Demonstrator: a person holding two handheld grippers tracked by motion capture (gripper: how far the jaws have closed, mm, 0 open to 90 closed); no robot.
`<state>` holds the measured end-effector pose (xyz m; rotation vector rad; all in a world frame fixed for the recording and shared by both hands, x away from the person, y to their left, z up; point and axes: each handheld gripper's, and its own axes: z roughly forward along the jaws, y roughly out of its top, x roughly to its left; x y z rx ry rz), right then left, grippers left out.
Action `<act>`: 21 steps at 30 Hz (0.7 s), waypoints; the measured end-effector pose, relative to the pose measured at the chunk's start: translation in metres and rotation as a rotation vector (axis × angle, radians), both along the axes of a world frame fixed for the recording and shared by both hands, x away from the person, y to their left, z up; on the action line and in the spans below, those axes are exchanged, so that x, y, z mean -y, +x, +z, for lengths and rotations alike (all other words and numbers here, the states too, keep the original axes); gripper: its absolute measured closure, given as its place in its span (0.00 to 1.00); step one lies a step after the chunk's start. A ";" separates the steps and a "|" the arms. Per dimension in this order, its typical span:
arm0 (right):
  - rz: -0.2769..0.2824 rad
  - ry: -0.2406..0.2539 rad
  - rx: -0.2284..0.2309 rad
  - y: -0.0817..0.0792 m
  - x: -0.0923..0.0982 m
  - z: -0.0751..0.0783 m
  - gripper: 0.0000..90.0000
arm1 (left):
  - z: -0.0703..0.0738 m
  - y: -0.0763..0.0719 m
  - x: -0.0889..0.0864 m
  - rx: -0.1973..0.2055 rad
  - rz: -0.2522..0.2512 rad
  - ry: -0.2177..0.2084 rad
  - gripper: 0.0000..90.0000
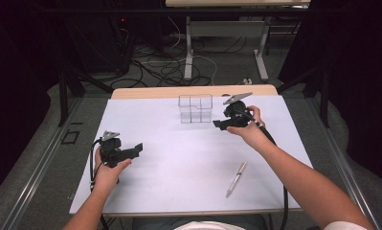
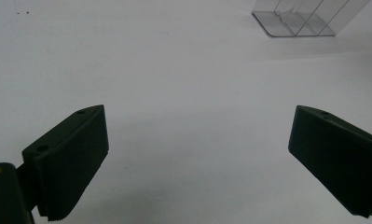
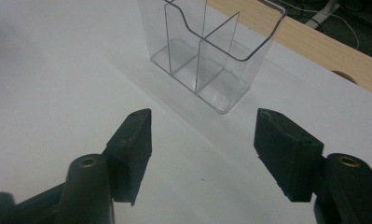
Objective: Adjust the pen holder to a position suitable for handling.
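A clear plastic holder with several compartments stands upright at the back middle of the white table sheet. My right gripper is just to its right and points at it. In the right gripper view that gripper is open with nothing between the jaws, and the holder stands a short way ahead. My left gripper rests low at the front left, pointing right. Its jaws are wide apart over bare sheet, so my left gripper is open, with the holder far off at the upper right.
A silver pen lies on the sheet at the front right, near the person's right forearm. The wooden table edge runs behind the holder. Beyond it are table legs and cables on the floor.
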<state>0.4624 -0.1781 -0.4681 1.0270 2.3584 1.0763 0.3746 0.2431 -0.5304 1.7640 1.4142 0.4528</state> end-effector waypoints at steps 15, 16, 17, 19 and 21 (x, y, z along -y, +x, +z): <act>0.034 -0.044 -0.030 -0.027 0.019 0.007 0.17 | 0.000 -0.001 0.001 0.001 0.001 0.003 0.05; 0.032 -0.039 -0.026 -0.029 0.020 0.006 0.16 | 0.001 -0.001 0.000 -0.001 -0.001 0.006 0.05; 0.028 -0.038 -0.028 -0.030 0.021 0.005 0.16 | 0.001 -0.001 0.001 0.001 0.001 0.005 0.05; 0.040 -0.047 -0.035 -0.033 0.025 0.004 0.16 | 0.001 -0.001 0.001 0.005 0.001 0.004 0.05; 0.044 -0.050 -0.029 -0.034 0.028 0.003 0.15 | 0.000 -0.001 0.001 0.010 0.002 -0.001 0.05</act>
